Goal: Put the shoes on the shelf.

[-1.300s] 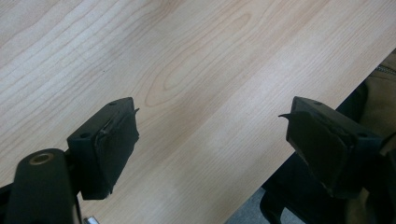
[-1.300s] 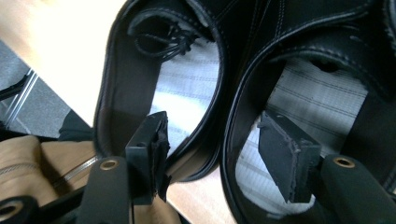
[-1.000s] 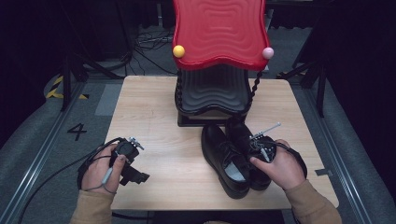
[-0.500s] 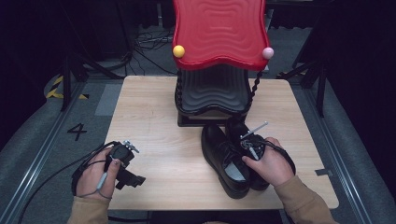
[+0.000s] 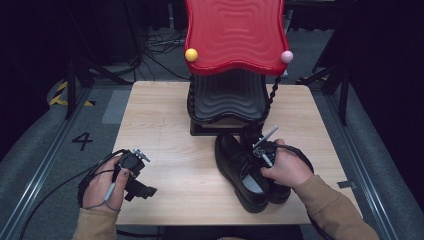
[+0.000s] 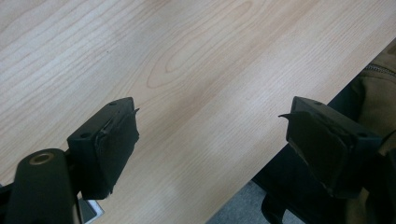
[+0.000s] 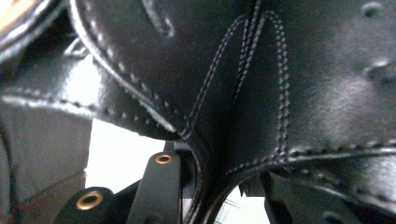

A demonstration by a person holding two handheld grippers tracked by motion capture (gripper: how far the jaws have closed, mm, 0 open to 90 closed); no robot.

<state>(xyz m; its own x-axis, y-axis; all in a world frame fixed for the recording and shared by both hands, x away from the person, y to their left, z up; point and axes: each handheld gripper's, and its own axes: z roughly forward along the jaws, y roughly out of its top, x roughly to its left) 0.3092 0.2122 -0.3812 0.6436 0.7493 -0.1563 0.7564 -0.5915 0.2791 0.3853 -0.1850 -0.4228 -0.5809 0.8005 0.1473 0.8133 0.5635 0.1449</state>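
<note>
Evidently, the right gripper [image 5: 265, 150] is being clamped: its jaws, just closing, straddle the collar of the right-hand black leather shoe [image 5: 272, 186], not yet lifted off the wooden bench [image 5: 160, 125]; the left gripper [image 5: 131, 170] rests, jaws apart.

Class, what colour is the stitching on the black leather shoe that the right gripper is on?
White stitching on the shoe, clearest in the right gripper view.

Pair of black leather lace-up shoes [image 5: 245, 170] — glossy, with pale stitching [image 7: 243, 60], stood upright side by side and touching, on the near right part of the table, toes pointing far — toward the rack, light insole showing in the left shoe.
</note>
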